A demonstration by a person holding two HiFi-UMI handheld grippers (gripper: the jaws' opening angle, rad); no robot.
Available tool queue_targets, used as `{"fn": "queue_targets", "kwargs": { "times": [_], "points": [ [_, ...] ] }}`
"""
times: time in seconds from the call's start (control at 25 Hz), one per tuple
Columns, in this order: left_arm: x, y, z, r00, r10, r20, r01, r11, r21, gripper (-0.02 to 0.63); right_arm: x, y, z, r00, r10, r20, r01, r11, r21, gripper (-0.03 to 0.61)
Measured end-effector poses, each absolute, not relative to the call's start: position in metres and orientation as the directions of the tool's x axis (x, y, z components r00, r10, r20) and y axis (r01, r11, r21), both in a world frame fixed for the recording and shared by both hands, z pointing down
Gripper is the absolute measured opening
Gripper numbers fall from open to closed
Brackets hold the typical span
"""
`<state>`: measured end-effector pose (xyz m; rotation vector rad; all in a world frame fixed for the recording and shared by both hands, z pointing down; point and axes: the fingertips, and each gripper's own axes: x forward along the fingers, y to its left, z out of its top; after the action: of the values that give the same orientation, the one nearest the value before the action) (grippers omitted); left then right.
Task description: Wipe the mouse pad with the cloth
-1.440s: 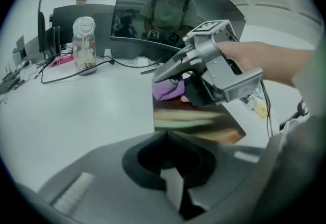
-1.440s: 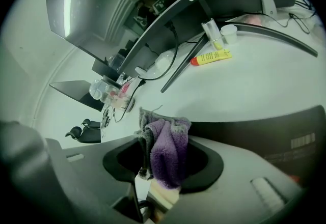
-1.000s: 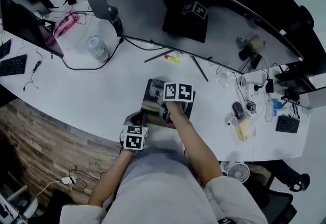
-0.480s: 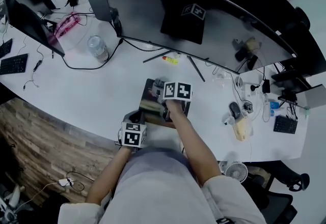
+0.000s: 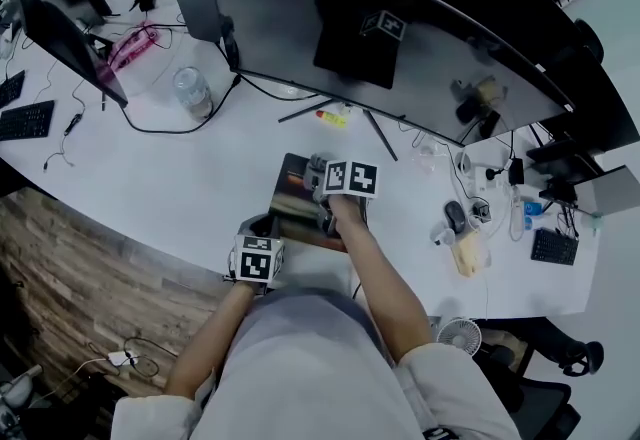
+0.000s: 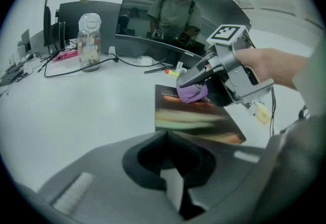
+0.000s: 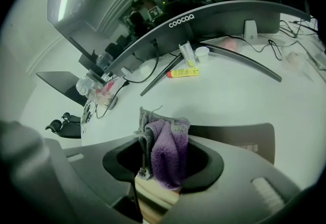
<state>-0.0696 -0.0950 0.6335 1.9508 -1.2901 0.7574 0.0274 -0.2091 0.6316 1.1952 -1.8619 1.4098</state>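
Right gripper (image 7: 162, 164) clamps the purple-grey cloth (image 7: 167, 151) down on the mouse pad (image 5: 296, 200).
The cloth is bunched between its jaws. The pad lies flat on the white desk (image 5: 200, 178), with the monitor (image 5: 380, 38) at its 12 o'clock. The left gripper (image 6: 170, 187) has its jaws together and empty, at the desk edge at 7 o'clock of the pad.

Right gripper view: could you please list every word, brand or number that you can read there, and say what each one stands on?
"coocaa": white letters on the lower edge of the wide curved grey monitor.
Print on the small yellow tube lying on the white desk: too small to read.
Pale print on the dark rectangular mouse pad, beside the purple cloth: blurred, unreadable.
Nothing else is legible.
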Motion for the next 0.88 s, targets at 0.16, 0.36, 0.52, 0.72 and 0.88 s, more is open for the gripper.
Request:
{"fn": "queue_targets", "kwargs": {
  "times": [0.16, 0.36, 0.52, 0.72, 0.88],
  "points": [
    [-0.069, -0.094, 0.634, 0.34, -0.547, 0.765, -0.934, -0.29, 0.208, 0.0, 0.036, -0.208, 0.631, -0.47, -0.336, 0.816, -0.876, 0.063, -0.478, 0.19],
    [-0.069, -0.093, 0.633, 0.336, -0.551, 0.764, -0.935, -0.291, 0.202, 0.0, 0.046, -0.205, 0.632, -0.457, -0.338, 0.823, -0.883, 0.06, -0.466, 0.19],
    [-0.069, -0.093, 0.632, 0.334, -0.55, 0.765, -0.936, -0.291, 0.199, 0.0, 0.055, -0.203, 0.631, -0.448, -0.337, 0.828, -0.887, 0.053, -0.459, 0.19],
    [-0.068, -0.093, 0.633, 0.331, -0.555, 0.763, -0.937, -0.291, 0.194, 0.0, 0.069, -0.201, 0.633, -0.445, -0.334, 0.831, -0.888, 0.042, -0.458, 0.19],
    [-0.068, -0.092, 0.633, 0.326, -0.557, 0.764, -0.938, -0.293, 0.187, 0.0, 0.081, -0.198, 0.633, -0.44, -0.333, 0.834, -0.889, 0.034, -0.456, 0.19]
  ]
}}
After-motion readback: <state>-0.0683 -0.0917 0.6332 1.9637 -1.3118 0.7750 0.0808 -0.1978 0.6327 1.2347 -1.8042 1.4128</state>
